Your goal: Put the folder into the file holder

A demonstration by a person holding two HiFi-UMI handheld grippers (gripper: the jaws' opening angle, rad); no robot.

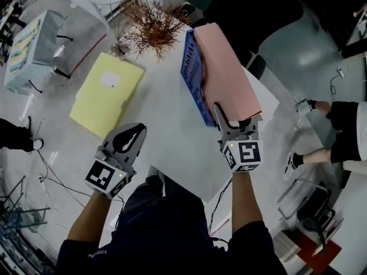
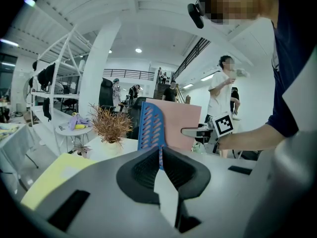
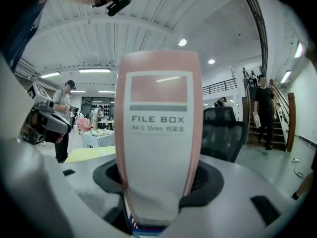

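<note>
Presently on view, item by item.

1. Pink cardboard file-box folder [image 1: 226,67], spine label printed "FILE BOX". It stands on end at the far right of the white tabletop [image 1: 166,130], its broad face close against the wall of item 2. I cannot tell whether its base sits fully inside.
2. Blue perforated plastic file holder [image 1: 192,73], upright, on the folder's left side. A strip of blue also shows under the spine in the right gripper view.
3. Right gripper [image 1: 236,119], grey with a marker cube, pointing a little below level. Its jaws are spread wide and clamp the folder's spine from both sides (the pads press on the pink edges in its own view).
4. Left gripper [image 1: 131,136], same make, held over the near left edge of the tabletop, well apart from the folder. Its jaw tips meet and nothing is between them.
5. Flat pale-yellow paper folder [image 1: 106,93] with a white label, lying on the tabletop's left part and overhanging the edge.
6. Dried reddish-brown spiky plant [image 1: 153,24] in a small pot, at the far edge, near the holder's far end.
</note>
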